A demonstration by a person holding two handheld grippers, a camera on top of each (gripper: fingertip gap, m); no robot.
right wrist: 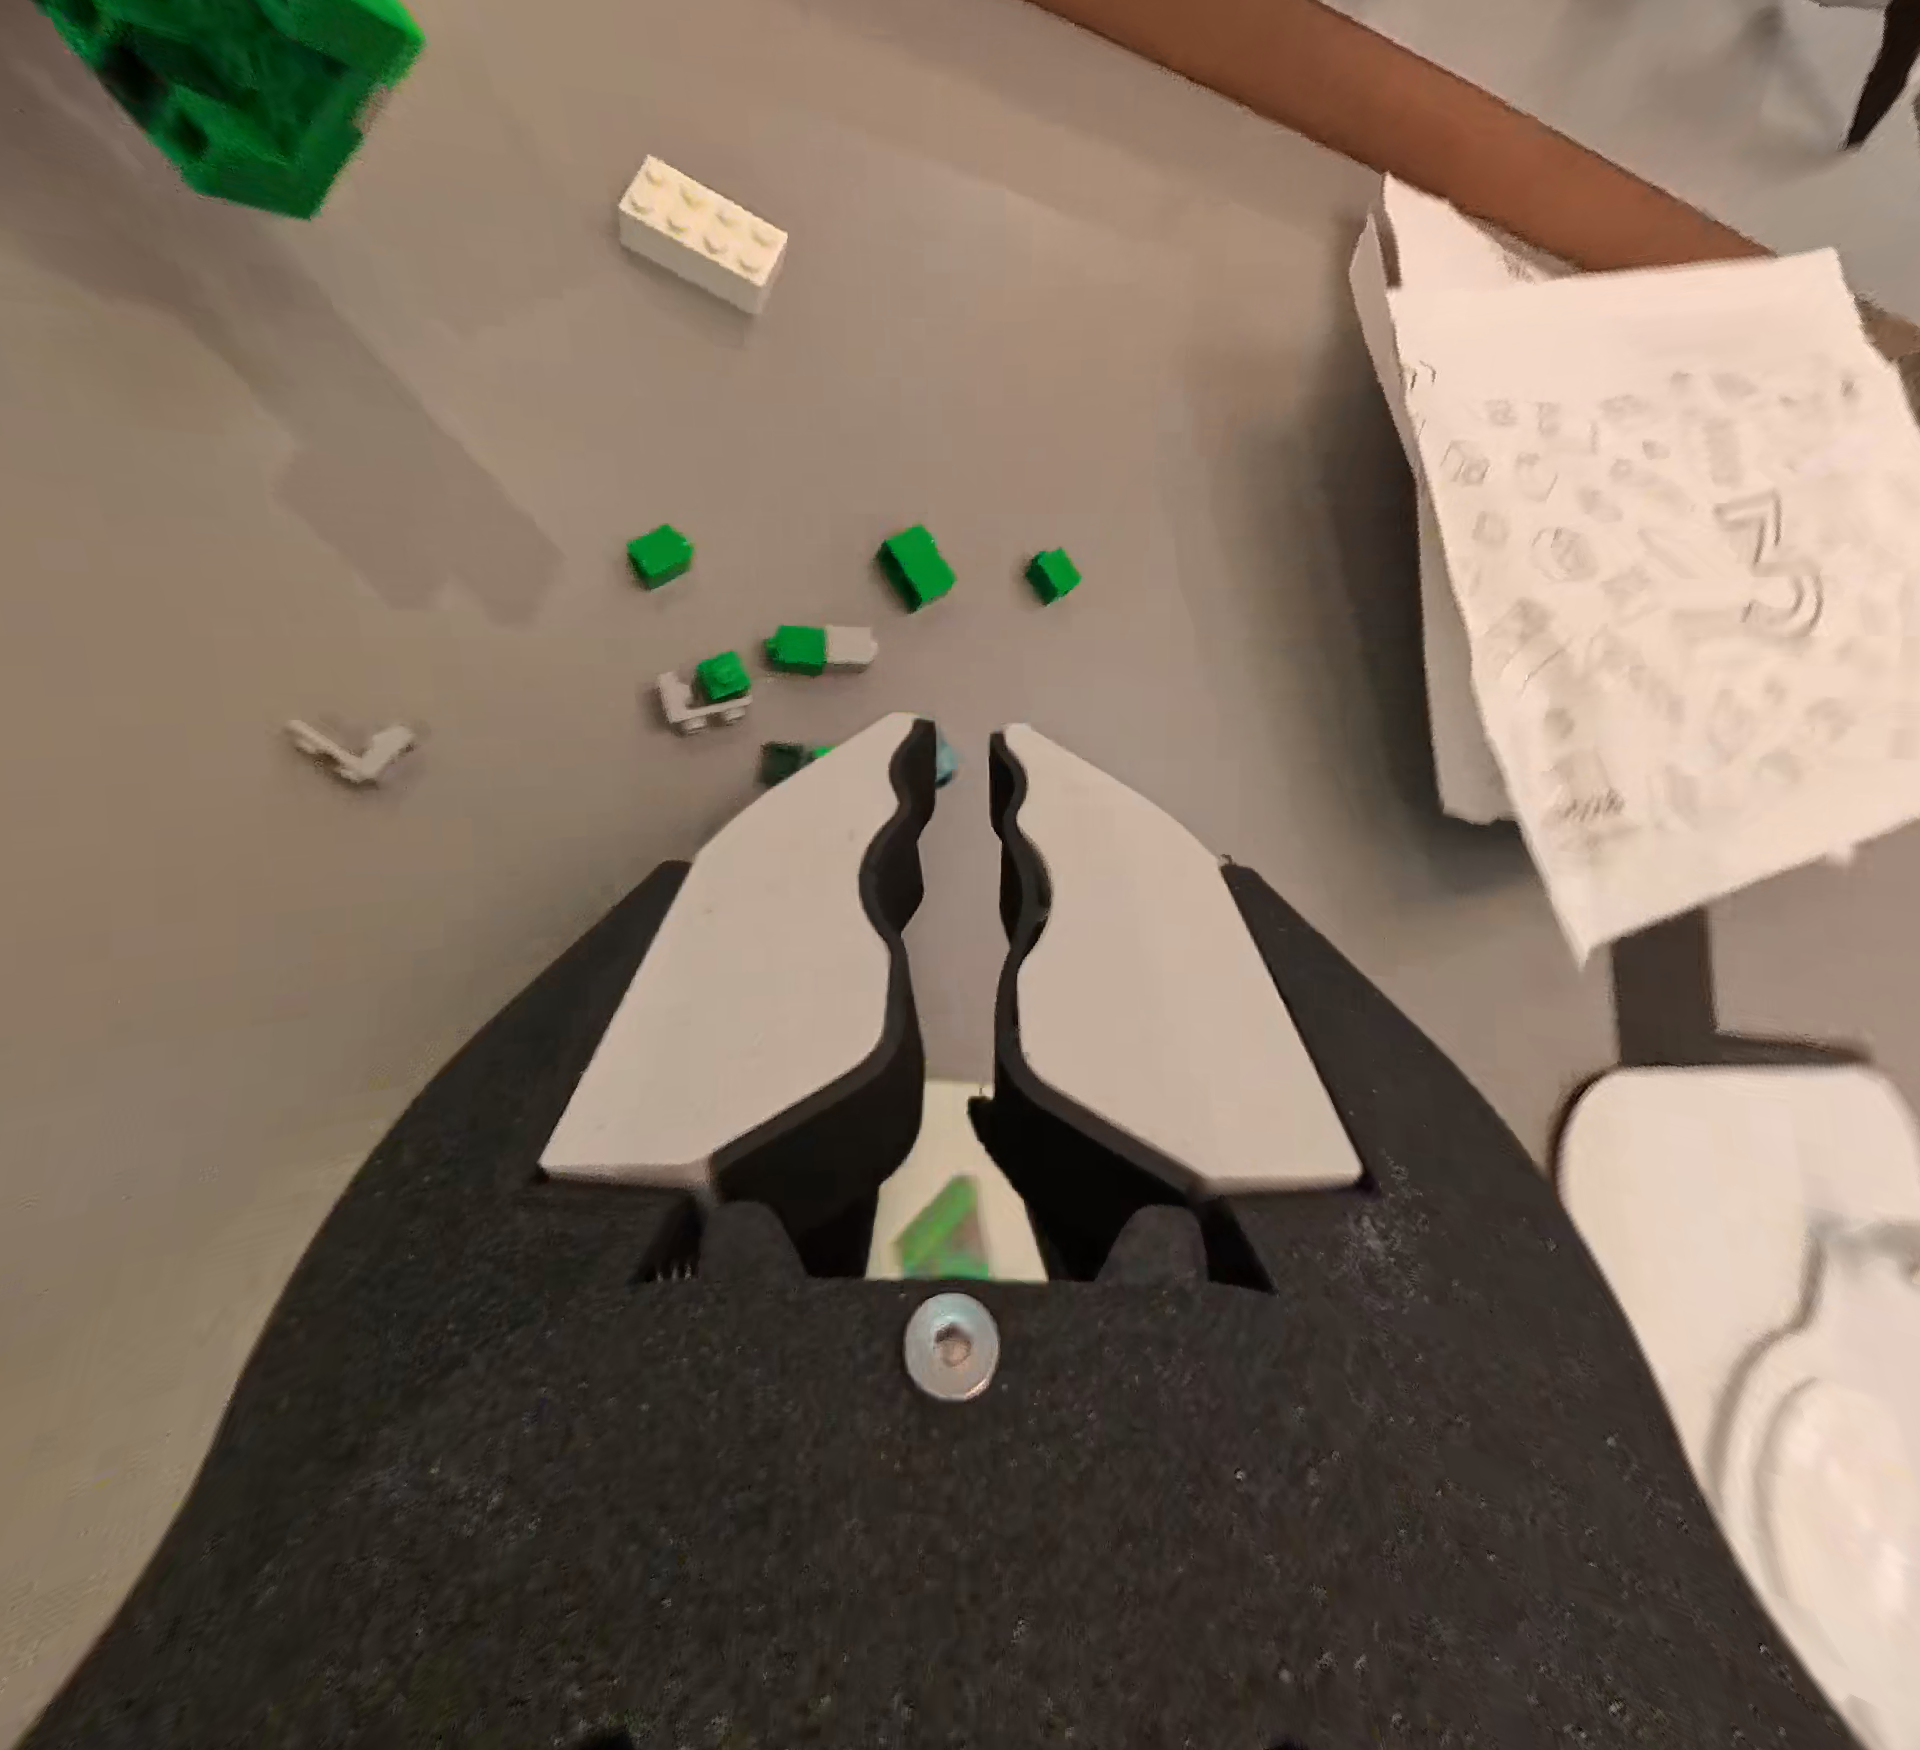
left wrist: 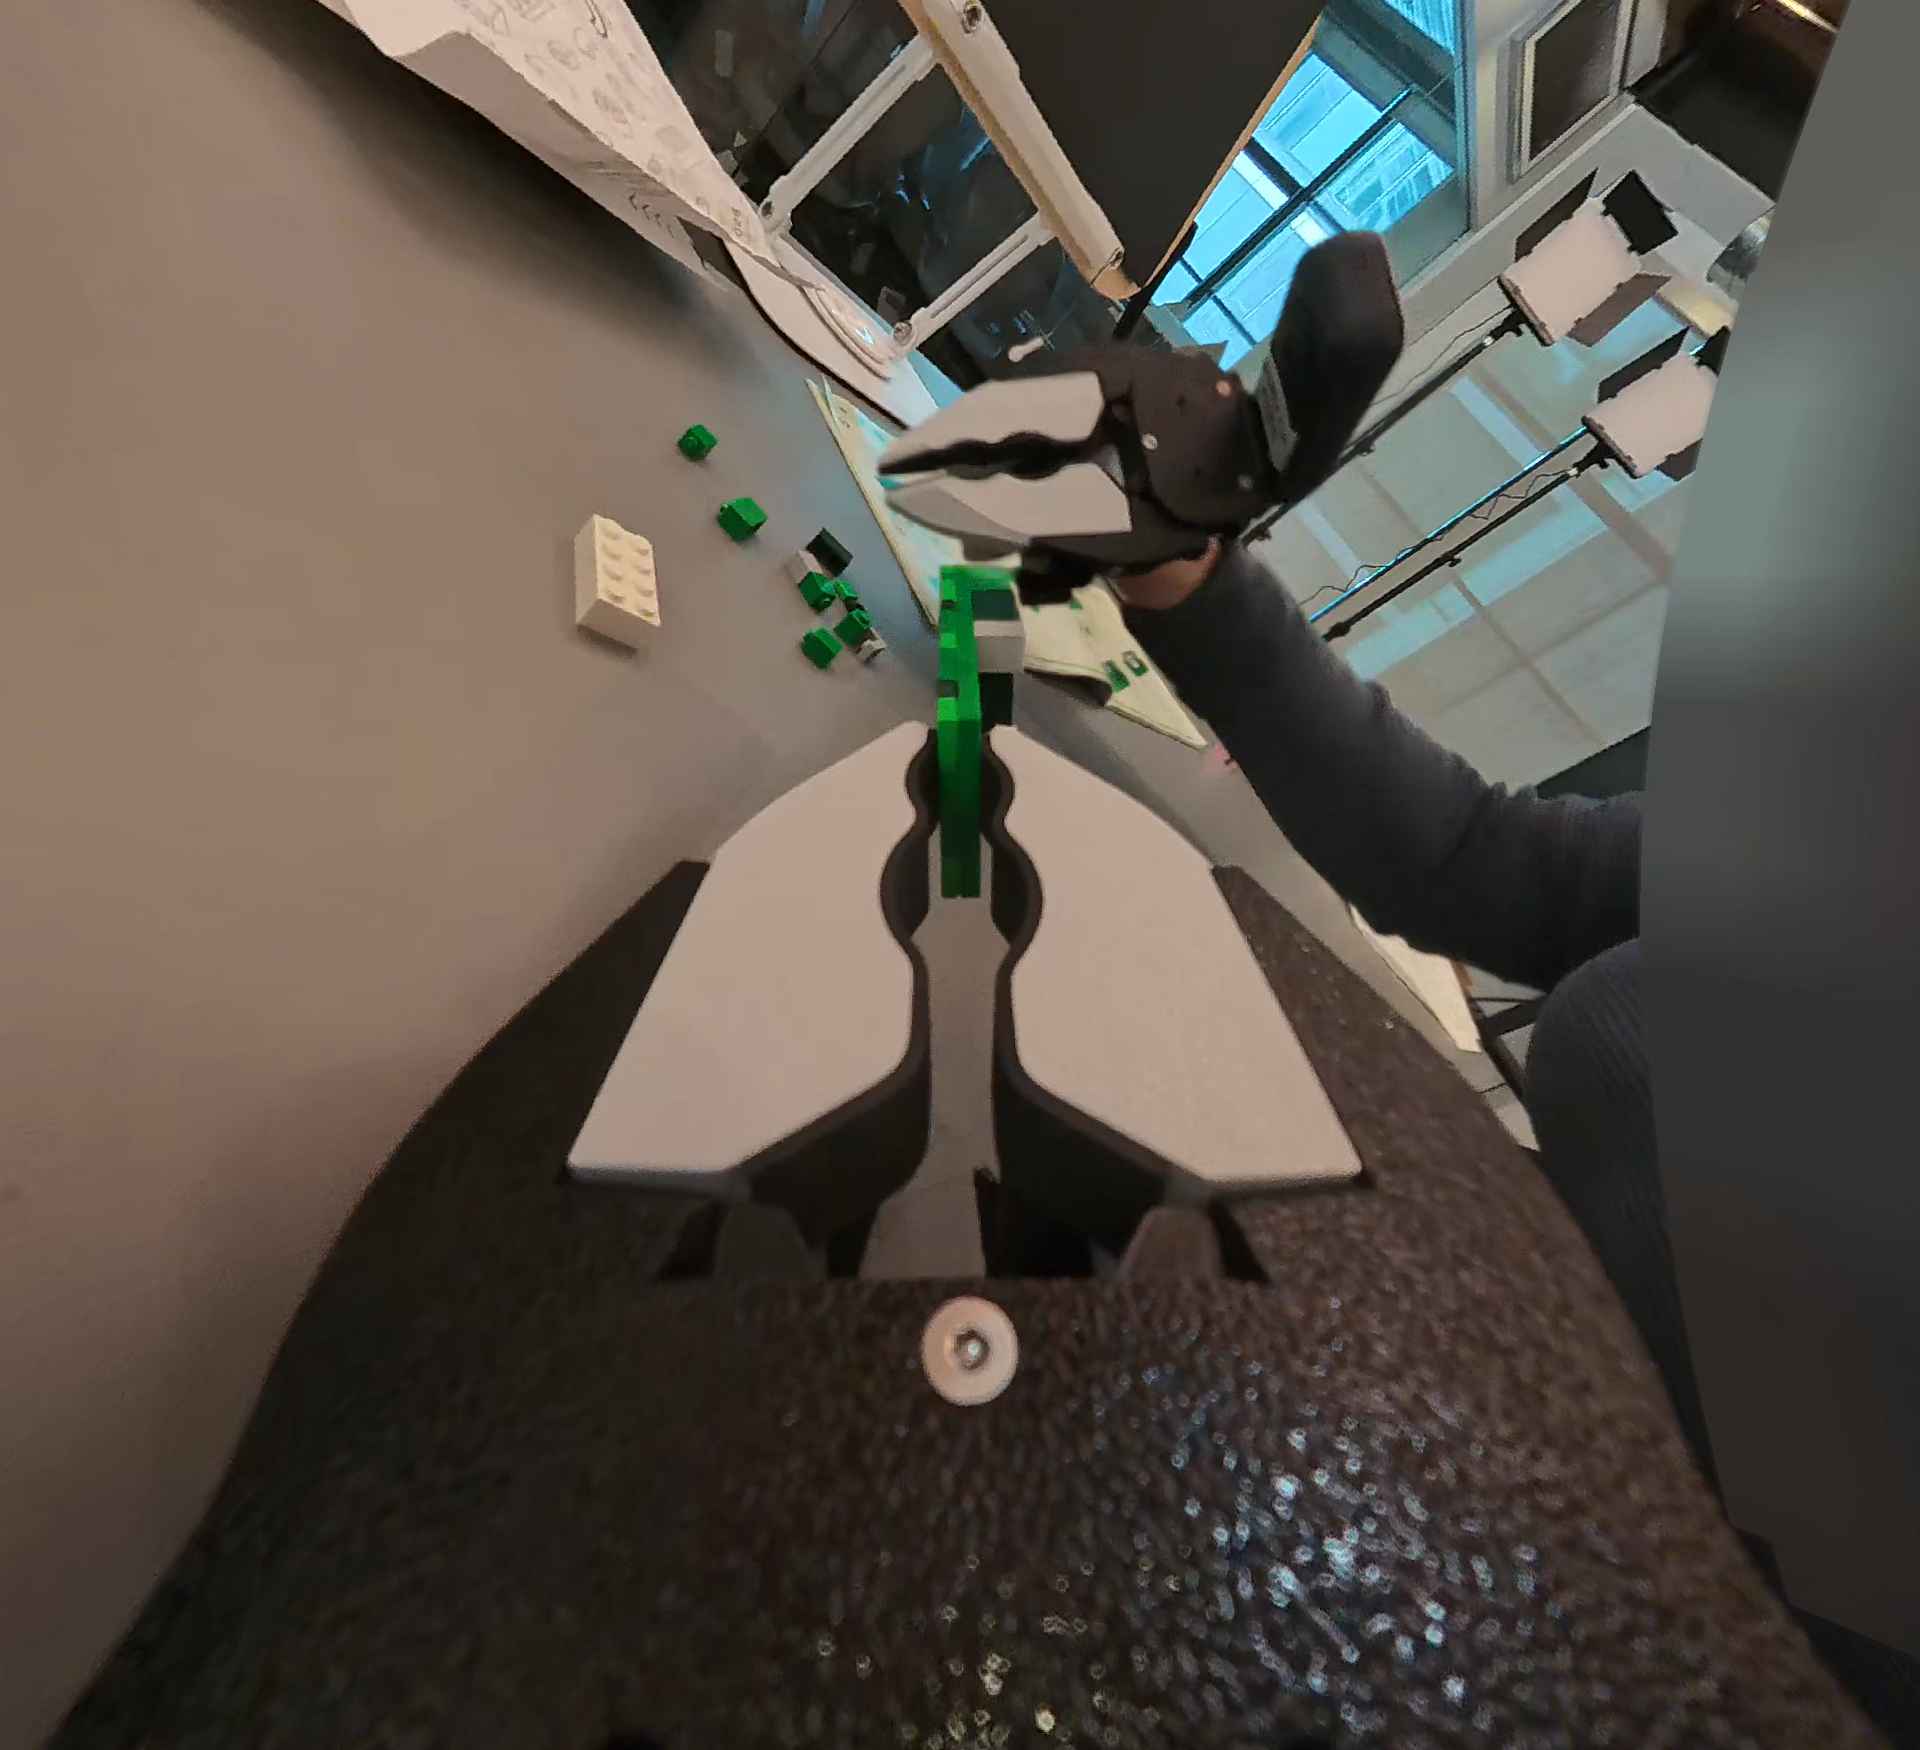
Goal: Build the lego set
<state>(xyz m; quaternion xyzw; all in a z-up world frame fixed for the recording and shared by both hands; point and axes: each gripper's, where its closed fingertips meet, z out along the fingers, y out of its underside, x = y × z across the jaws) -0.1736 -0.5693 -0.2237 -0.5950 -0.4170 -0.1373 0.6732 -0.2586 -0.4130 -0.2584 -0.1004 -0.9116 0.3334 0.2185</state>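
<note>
My left gripper (left wrist: 961, 744) is shut on a flat green lego assembly (left wrist: 958, 692) with grey and dark pieces on its far end, and holds it edge-on above the grey table (left wrist: 312, 453). The assembly also shows at the top left of the right wrist view (right wrist: 197, 7). My right gripper (right wrist: 956, 744) hovers above the loose bricks, its jaws almost closed on a tiny pale blue piece (right wrist: 945, 762) at the tips. It also shows in the left wrist view (left wrist: 899, 469), just beyond the assembly's top. A white 2x4 brick (right wrist: 703, 246) and several small green bricks (right wrist: 914, 566) lie on the table.
A small grey angled piece (right wrist: 353, 746) lies to the left. A crumpled white printed paper bag (right wrist: 1642, 557) sits at the right, near the table's brown edge (right wrist: 1247, 38). A white object (right wrist: 1766, 1337) is at the lower right. An instruction booklet (left wrist: 1081, 651) lies behind the assembly. There is about 20 centimeters between the tips of the two grippers. From the right gripper's tips to the white object (right wrist: 1766, 1337) is close to 30 centimeters.
</note>
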